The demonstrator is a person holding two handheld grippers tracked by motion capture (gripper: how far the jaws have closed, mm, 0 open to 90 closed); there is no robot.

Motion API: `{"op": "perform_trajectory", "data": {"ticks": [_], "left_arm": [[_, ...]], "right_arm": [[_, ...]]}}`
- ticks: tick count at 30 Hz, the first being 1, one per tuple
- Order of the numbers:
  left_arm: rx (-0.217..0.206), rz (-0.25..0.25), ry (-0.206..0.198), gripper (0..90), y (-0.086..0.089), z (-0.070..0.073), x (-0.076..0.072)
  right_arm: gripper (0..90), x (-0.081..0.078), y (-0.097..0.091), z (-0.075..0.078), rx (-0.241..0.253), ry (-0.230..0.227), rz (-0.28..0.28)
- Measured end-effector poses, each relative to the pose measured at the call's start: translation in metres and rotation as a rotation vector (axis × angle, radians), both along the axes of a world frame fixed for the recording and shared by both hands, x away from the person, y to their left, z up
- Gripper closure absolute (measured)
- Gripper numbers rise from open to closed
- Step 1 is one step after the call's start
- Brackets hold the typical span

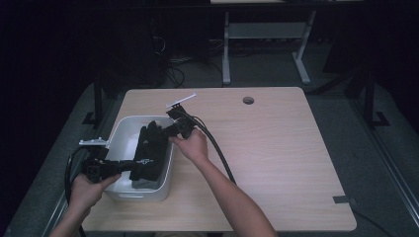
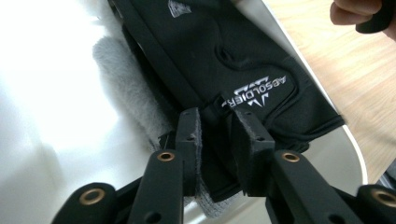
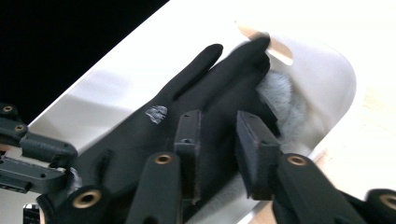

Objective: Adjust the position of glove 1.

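A black glove (image 1: 150, 148) with a white logo lies in a white plastic bin (image 1: 118, 143) at the table's left, on top of a grey fleecy item (image 2: 126, 79). My left gripper (image 1: 143, 163) reaches in from the near left. In the left gripper view its jaws (image 2: 217, 135) stand a little apart astride the glove's (image 2: 233, 56) cuff, pads off the fabric. My right gripper (image 1: 155, 129) comes in from the bin's far right. Its jaws (image 3: 218, 140) are parted just above the glove's (image 3: 201, 88) palm, with the grey item (image 3: 280, 98) beyond the fingertips.
The bin (image 3: 322, 60) sits near the left front of a light wooden table (image 1: 276, 148) with a cable hole (image 1: 248, 100) at the back. Cables trail from both grippers. A white desk frame (image 1: 267, 29) stands on the floor beyond.
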State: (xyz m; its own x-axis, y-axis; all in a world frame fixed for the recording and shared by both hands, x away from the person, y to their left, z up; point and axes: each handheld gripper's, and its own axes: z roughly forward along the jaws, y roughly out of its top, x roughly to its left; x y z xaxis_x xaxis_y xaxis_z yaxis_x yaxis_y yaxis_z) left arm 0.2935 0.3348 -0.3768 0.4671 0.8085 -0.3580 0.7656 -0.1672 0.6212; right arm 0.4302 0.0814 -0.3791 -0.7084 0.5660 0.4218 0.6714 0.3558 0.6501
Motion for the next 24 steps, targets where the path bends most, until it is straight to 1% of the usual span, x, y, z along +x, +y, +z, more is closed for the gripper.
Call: {"op": "perform_trajectory", "data": {"ticks": [3, 5, 8, 14, 17, 21, 24], "left_arm": [[0.010, 0.003, -0.009, 71.3, 0.000, 0.002, 0.001], [0.005, 0.009, -0.011, 69.4, -0.001, 0.003, 0.001], [0.009, 0.012, -0.022, 68.6, 0.000, 0.006, 0.002], [0.005, 0.025, -0.039, 67.3, 0.000, 0.009, 0.003], [0.005, 0.020, -0.044, 67.1, -0.001, 0.011, 0.003], [0.000, 0.023, -0.057, 67.1, -0.002, 0.014, 0.004], [0.001, 0.016, -0.065, 66.9, -0.003, 0.016, 0.005]], "right_arm": [[63.9, 0.000, -0.002, 0.002, -0.006, -0.014, 0.001], [60.9, 0.000, -0.004, 0.004, -0.005, -0.012, -0.004], [59.2, 0.000, -0.006, 0.006, -0.003, -0.019, -0.005], [57.6, -0.001, -0.013, 0.013, 0.002, -0.028, -0.009], [57.1, -0.001, -0.017, 0.016, 0.012, -0.031, -0.016], [56.5, -0.002, -0.023, 0.019, 0.012, -0.040, -0.021], [55.9, -0.002, -0.027, 0.021, 0.016, -0.045, -0.022]]}}
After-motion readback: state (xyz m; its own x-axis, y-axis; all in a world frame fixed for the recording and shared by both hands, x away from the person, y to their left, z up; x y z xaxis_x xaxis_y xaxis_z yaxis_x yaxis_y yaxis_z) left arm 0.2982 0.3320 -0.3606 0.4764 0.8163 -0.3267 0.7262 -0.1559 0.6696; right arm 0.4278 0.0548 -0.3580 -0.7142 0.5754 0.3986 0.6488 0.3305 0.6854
